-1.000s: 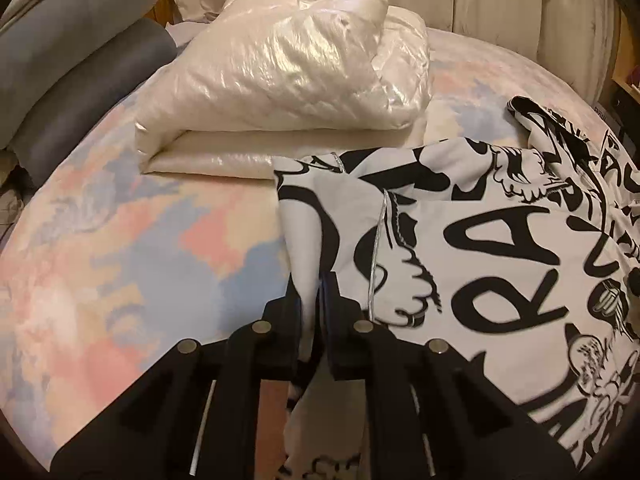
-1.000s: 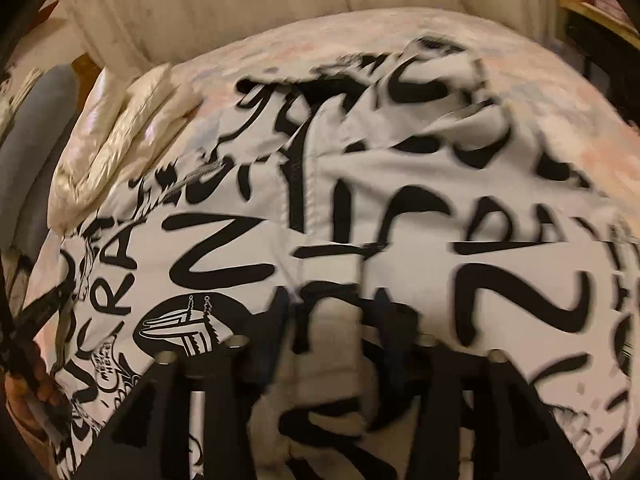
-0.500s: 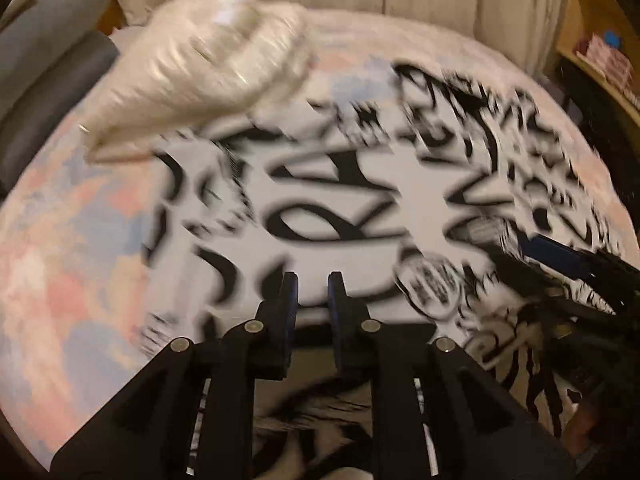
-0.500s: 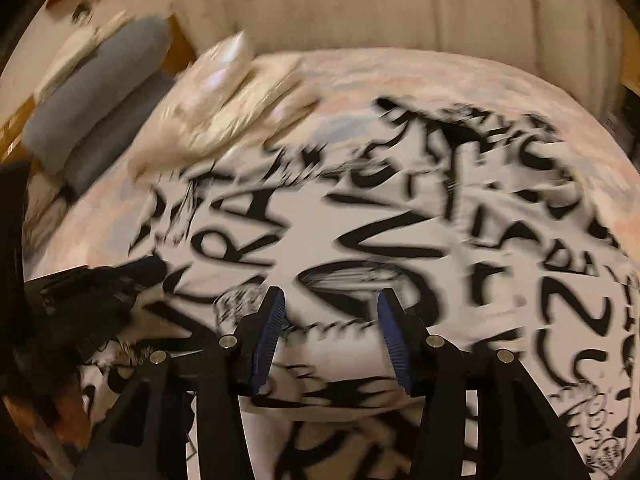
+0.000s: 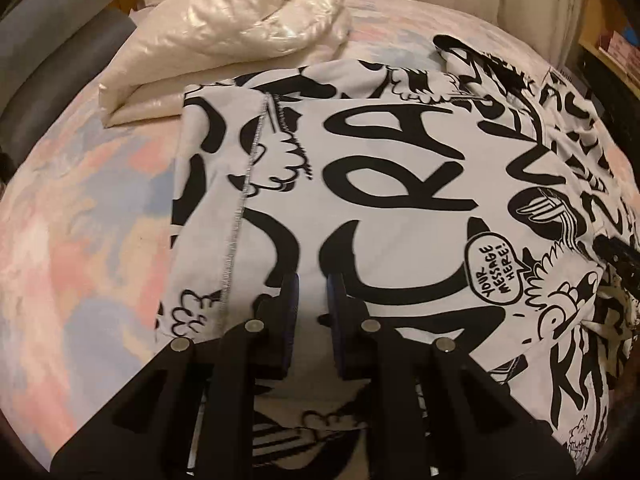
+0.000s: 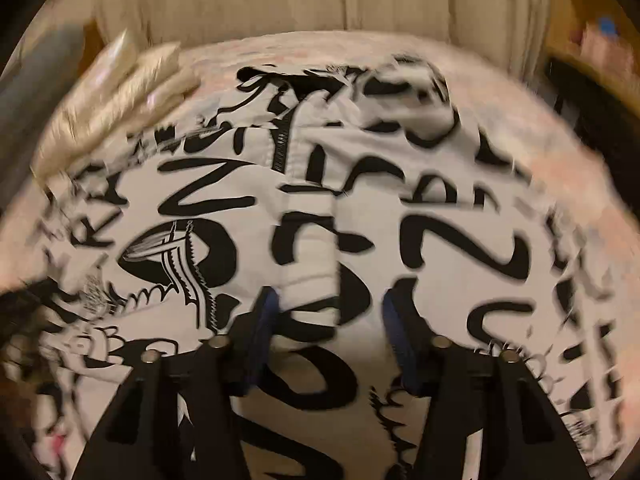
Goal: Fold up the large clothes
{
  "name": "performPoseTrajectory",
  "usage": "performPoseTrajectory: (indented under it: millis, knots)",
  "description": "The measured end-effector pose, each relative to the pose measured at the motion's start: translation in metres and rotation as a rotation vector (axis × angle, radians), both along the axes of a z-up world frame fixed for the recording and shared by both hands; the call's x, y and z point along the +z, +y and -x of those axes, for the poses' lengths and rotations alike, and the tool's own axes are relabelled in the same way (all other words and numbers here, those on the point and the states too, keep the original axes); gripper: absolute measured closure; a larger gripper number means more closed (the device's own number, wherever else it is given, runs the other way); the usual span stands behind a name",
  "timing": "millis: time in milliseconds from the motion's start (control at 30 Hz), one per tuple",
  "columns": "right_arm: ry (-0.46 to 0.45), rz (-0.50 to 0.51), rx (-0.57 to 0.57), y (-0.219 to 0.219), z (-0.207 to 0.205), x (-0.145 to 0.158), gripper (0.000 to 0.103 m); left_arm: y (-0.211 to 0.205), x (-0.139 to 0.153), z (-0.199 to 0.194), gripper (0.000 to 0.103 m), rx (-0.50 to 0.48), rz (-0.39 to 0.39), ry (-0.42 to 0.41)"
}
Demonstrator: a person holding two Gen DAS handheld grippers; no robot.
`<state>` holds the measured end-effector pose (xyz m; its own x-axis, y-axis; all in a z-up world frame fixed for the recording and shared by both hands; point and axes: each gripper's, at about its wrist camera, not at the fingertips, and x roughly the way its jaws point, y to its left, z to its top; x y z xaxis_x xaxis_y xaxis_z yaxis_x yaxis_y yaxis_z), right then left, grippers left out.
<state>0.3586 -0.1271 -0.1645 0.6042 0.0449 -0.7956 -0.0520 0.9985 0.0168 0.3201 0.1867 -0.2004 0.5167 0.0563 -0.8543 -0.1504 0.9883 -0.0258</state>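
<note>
The black-and-white shirt (image 5: 400, 184) lies spread on the bed (image 5: 80, 220) with one side folded in, both grippers, left (image 5: 310, 300) and right (image 6: 328, 316), hover with jaws apart holding nothing, the right's just opening wider, so next they must grab another edge.

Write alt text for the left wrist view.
A white garment with black graffiti lettering lies spread on a pastel bedspread, a shiny cream duvet folded behind it. The left claw hovers over the cloth, narrowly open, gripping nothing.

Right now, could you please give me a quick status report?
Left hand-held gripper narrowly open, empty. Right hand-held gripper open, just widening. Printed garment flat on bed. Cream quilt at its far edge.
</note>
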Motion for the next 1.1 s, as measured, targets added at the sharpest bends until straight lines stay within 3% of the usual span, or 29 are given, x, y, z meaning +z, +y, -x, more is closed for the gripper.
performPoseTrajectory:
  millis: [333,433,500,567,1100]
  knots:
    - [-0.031,-0.018,-0.050,-0.019,0.008,0.018,0.047,0.000,0.006,0.003,0.089,0.012,0.007,0.015]
    - [-0.026,-0.035,-0.054,-0.021,0.009,0.021,0.047,0.000,0.009,0.005,0.072,0.010,0.047,0.017]
    - [-0.028,-0.036,-0.056,-0.021,0.012,0.022,0.047,-0.001,0.011,0.006,0.052,0.011,0.054,0.013]
    - [-0.032,-0.033,-0.057,-0.020,0.014,0.023,0.047,-0.003,0.013,0.008,0.046,0.016,0.042,0.006]
    - [-0.062,-0.090,-0.062,-0.024,0.050,0.049,0.041,-0.014,0.044,0.036,0.046,-0.020,-0.001,-0.036]
